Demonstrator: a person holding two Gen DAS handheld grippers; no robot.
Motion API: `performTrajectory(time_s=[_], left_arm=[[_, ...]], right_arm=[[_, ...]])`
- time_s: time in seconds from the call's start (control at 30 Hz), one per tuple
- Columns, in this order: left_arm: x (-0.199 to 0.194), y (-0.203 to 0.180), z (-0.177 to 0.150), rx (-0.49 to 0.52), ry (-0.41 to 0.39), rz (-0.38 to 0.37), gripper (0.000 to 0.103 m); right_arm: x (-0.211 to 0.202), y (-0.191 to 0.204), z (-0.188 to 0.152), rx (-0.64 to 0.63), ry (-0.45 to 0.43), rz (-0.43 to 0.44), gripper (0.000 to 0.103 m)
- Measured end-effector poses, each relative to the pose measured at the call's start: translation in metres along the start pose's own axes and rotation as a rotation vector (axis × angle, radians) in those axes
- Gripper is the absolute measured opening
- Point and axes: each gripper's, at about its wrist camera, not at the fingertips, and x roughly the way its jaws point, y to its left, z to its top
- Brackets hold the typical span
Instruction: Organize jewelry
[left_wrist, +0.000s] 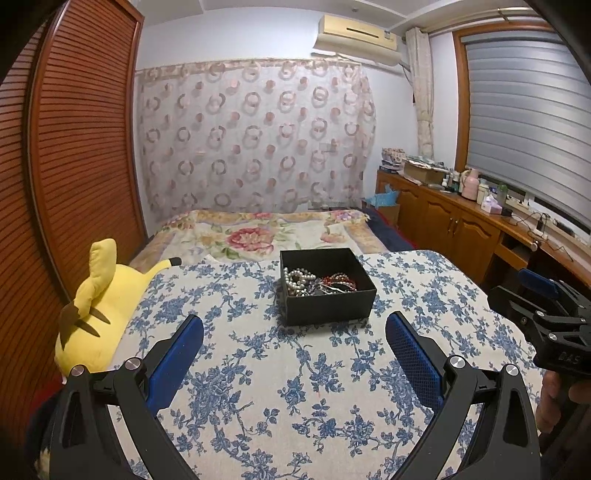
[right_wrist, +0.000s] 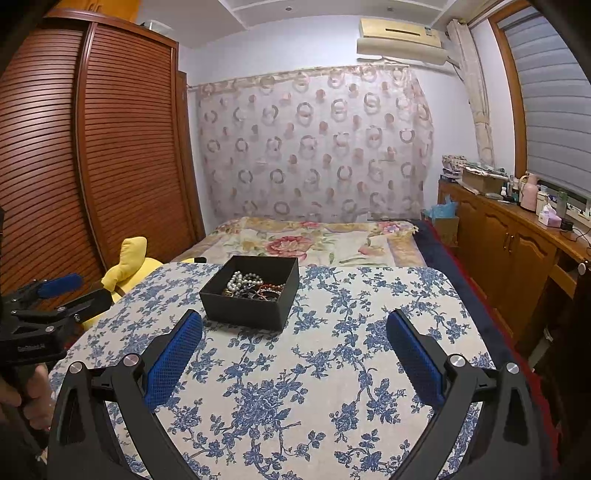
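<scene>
Hand-held grippers (left_wrist: 294, 325) (right_wrist: 294, 323) short of jewelry box (left_wrist: 326, 286).

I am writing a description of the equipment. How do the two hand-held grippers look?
Both look the same. The left hand-held gripper and the right hand-held gripper have matte black angular frames with round silver bolts at the joints. Each finger carries a long blue pad with a fine mesh texture. There is small, unreadable lettering on the body. No cables are visible.

A home bedroom: a bed (left_wrist: 258, 236) with floral blanket, louvred wardrobe (left_wrist: 81, 147), curtain (left_wrist: 255, 136), wall air conditioner (left_wrist: 356, 37).
</scene>
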Motion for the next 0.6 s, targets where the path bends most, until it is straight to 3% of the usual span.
performTrajectory(time_s=[0.6], left_arm=[[-0.0028, -0.0003, 0.0002, 0.001, -0.004, 0.0, 0.095]], right_arm=[[-0.0002, -0.0002, 0.0005, 0.0, 0.0, 0.001, 0.101]])
